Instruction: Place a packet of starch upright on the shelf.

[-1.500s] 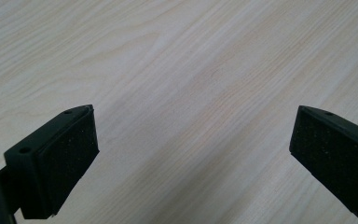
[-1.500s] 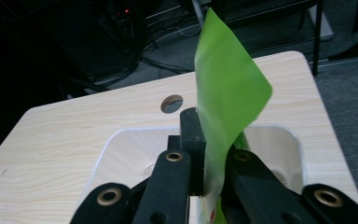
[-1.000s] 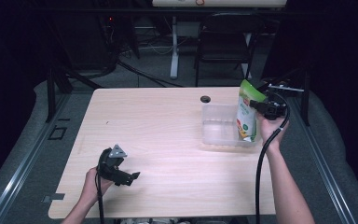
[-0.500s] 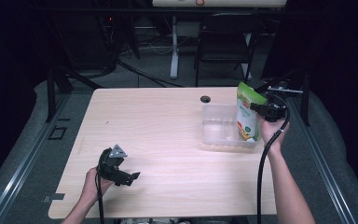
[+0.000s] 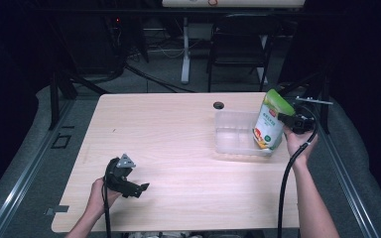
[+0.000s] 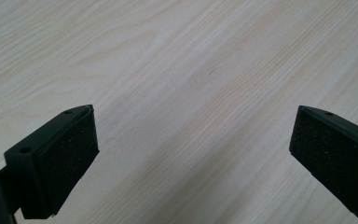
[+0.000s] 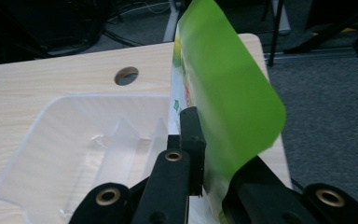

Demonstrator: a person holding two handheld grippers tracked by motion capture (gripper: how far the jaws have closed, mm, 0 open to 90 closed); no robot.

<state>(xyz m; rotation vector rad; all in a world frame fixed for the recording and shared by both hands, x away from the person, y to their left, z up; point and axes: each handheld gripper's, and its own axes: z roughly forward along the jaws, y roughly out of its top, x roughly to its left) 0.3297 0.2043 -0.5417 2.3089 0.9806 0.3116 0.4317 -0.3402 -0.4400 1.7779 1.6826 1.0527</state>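
A green and white snack pouch (image 5: 269, 123) hangs upright over the right end of a clear plastic bin (image 5: 234, 134) at the table's right side. My right gripper (image 5: 290, 120) is shut on the pouch's upper part. In the right gripper view the jaws pinch the green pouch (image 7: 223, 93) above the clear bin (image 7: 65, 154), which has dividers inside. My left gripper (image 5: 138, 189) rests low over the table near the front left. Its jaws stand wide apart with bare wood between the pads (image 6: 65, 154).
The wooden table (image 5: 168, 134) has a round cable hole (image 5: 219, 105) behind the bin. A chair (image 5: 238, 44) and a desk leg (image 5: 185, 49) stand on the dark floor beyond the far edge. Metal rails run along both sides.
The right gripper has carried the pouch slightly down and toward the bin's right end. The left gripper has not moved.
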